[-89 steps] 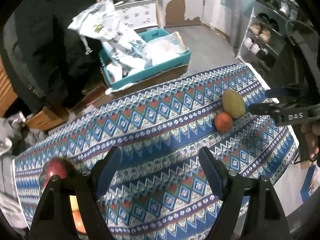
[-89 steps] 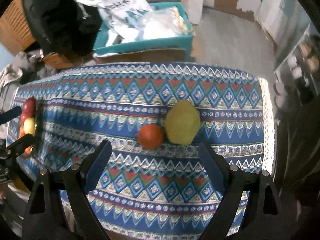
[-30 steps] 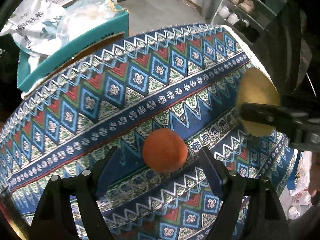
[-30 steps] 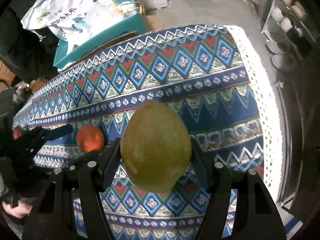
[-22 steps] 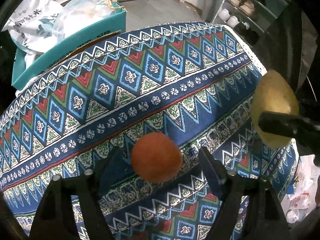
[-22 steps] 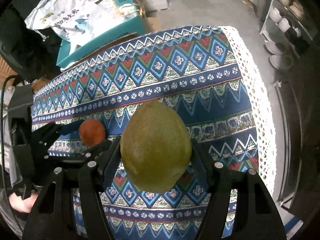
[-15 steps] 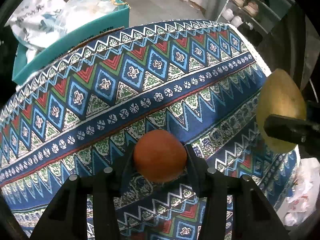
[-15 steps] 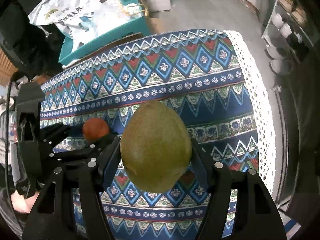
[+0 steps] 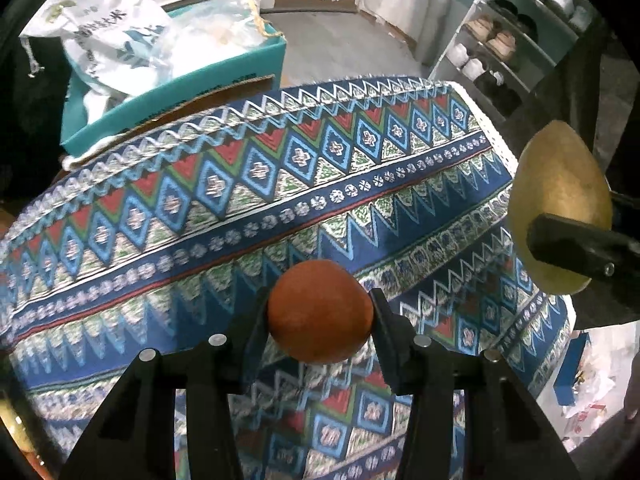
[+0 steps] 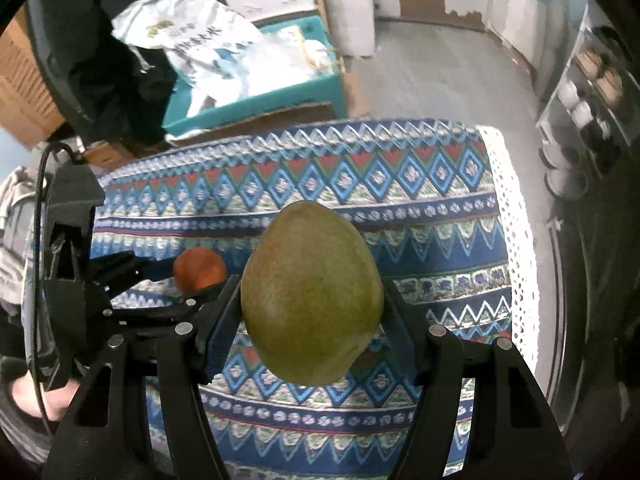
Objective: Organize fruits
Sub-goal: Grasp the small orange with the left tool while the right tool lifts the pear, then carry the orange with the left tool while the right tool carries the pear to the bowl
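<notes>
My left gripper (image 9: 319, 312) is shut on a round orange fruit (image 9: 319, 311), held a little above the patterned tablecloth (image 9: 248, 184). A large green-yellow mango (image 10: 312, 304) fills the right wrist view, with my right gripper (image 10: 313, 308) shut on its sides above the cloth. In the left wrist view the mango (image 9: 560, 200) hangs at the right edge, a black finger (image 9: 580, 248) across it. From the right wrist view the orange fruit (image 10: 199, 269) shows at the left between the left gripper's black fingers (image 10: 124, 268).
Behind the table stands a teal box (image 9: 188, 80) with white bags (image 9: 100, 32) in it. A shelf rack with shoes (image 9: 500, 48) is at the right. The cloth's lace edge (image 10: 516, 248) marks the table's right end. A hand (image 10: 44, 400) shows at lower left.
My left gripper closed on the orange fruit and lifted it off the cloth. The right gripper rose with the mango, so the table looks farther below.
</notes>
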